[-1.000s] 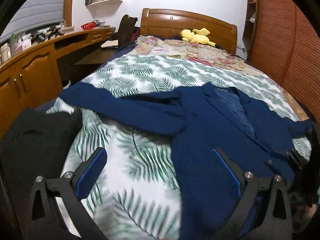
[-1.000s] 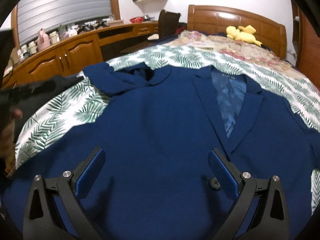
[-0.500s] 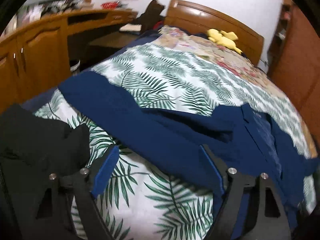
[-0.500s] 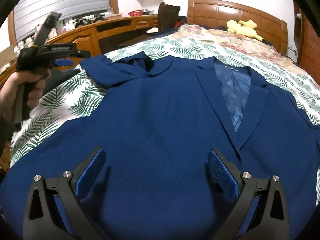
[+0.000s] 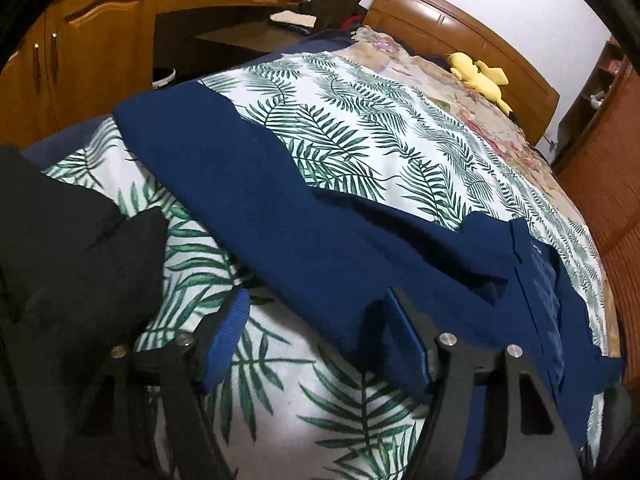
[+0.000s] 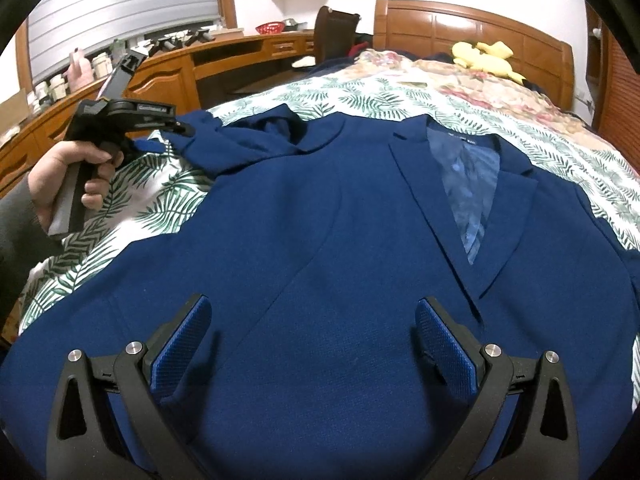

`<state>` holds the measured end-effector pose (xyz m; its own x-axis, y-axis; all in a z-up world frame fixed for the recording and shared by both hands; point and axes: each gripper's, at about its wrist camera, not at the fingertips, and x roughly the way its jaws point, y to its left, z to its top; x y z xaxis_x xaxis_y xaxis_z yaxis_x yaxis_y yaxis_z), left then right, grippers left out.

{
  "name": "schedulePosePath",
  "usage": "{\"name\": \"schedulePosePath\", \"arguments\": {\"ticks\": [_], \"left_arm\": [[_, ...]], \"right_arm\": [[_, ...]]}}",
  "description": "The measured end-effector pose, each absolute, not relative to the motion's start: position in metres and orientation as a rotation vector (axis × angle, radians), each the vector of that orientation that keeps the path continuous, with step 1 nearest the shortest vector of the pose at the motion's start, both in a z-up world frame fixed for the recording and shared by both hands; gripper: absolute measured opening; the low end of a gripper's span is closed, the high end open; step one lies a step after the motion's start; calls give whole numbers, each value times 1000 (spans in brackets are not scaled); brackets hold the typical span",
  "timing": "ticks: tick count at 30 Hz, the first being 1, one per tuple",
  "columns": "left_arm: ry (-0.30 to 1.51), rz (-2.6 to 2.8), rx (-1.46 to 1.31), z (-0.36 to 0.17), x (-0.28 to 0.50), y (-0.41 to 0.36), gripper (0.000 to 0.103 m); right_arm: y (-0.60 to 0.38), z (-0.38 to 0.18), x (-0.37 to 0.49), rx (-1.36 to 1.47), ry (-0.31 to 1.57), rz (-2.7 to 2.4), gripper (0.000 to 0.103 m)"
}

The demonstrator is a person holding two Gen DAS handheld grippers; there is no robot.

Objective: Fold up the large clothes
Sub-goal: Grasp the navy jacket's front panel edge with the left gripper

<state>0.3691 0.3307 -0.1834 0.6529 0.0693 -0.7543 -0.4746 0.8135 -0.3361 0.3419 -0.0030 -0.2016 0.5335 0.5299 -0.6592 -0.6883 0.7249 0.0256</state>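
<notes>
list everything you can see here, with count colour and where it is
jacket: 1, navy blue, spread face up on the bed, one sleeve stretched out to the left
bedspread: 1, white with green fern leaves, under the jacket
floral quilt: 1, beige and pink, at the head of the bed
soft toy: 1, yellow, by the headboard
headboard: 1, brown wood, far end of the bed
dark garment: 1, black, left near edge of the bed
desk and cabinets: brown wood, along the left wall
basket: 1, red, on the desk
left tool: open, at the sleeve
right tool: open, over the jacket front
left hand: gripping the left tool's handle
</notes>
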Motion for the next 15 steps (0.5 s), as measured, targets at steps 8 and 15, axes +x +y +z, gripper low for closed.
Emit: {"name": "schedulePosePath", "arguments": {"ticks": [8, 15], "left_arm": [[800, 318, -483, -180, 381, 321, 0], [736, 263, -314, -117, 380, 271, 0]], "right_arm": [[-2, -201, 341, -254, 692, 736, 103], [-6, -195, 339, -254, 669, 731, 103]]}}
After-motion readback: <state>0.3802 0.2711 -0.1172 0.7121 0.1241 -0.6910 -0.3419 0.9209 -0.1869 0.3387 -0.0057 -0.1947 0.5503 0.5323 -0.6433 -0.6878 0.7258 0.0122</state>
